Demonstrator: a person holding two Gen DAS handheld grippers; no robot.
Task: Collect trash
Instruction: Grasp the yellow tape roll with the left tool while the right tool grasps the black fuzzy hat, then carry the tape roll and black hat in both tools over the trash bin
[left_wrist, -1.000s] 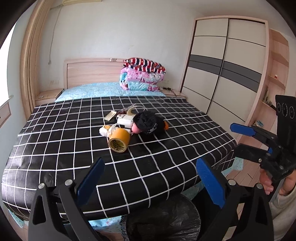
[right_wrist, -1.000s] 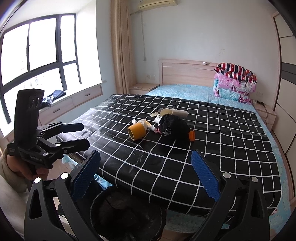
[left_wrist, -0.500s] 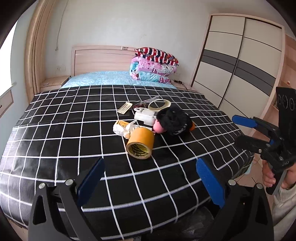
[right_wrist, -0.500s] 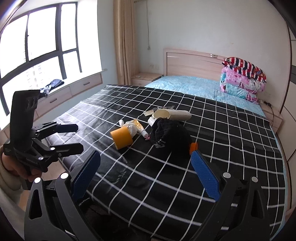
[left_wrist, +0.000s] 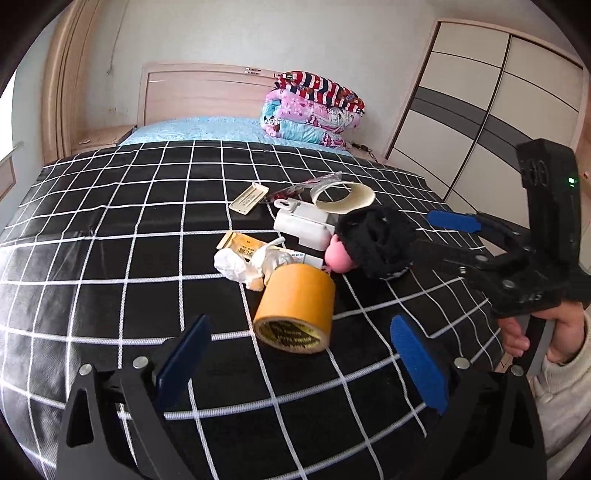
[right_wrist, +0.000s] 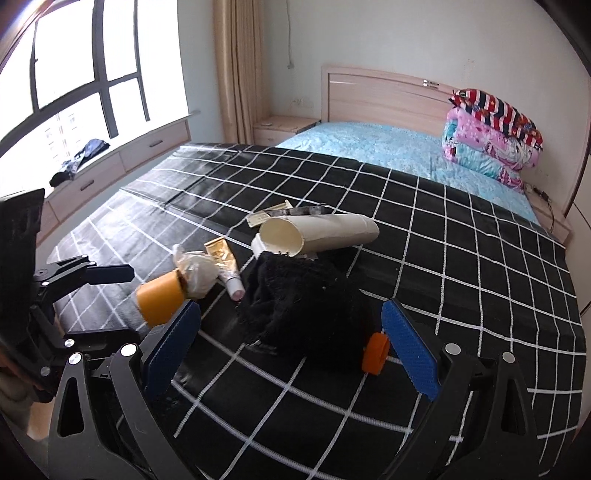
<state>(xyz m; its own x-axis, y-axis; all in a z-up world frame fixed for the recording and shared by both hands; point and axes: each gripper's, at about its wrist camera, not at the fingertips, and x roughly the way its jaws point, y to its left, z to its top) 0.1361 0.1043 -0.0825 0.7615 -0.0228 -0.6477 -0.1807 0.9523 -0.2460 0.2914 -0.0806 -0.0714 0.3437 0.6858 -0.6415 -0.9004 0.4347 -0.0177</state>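
Note:
A heap of trash lies mid-bed on the black checked cover (left_wrist: 110, 258). A yellow tape roll (left_wrist: 295, 312) lies nearest my open left gripper (left_wrist: 303, 363), just beyond its fingertips. Behind the roll sit crumpled white tissue (left_wrist: 231, 264), a yellow sachet (left_wrist: 240, 245), a white box (left_wrist: 303, 223), a cream paper tube (left_wrist: 347, 197) and a flat label card (left_wrist: 248, 197). A black fuzzy cloth (right_wrist: 306, 306) lies right ahead of my open right gripper (right_wrist: 291, 347), with an orange cap (right_wrist: 376, 352) by the right finger. The right gripper (left_wrist: 443, 236) hovers beside the cloth (left_wrist: 376, 240).
Folded quilts (left_wrist: 314, 107) are stacked by the wooden headboard (left_wrist: 199, 92) on a blue sheet (right_wrist: 369, 147). A wardrobe (left_wrist: 480, 110) stands right of the bed. A window seat (right_wrist: 110, 166) with drawers and dark clothing runs along the left side.
Both grippers have moved in over the bed toward the trash heap, which now looks much larger. The dark bag-lined bin seen below the bed edge has dropped out of view.

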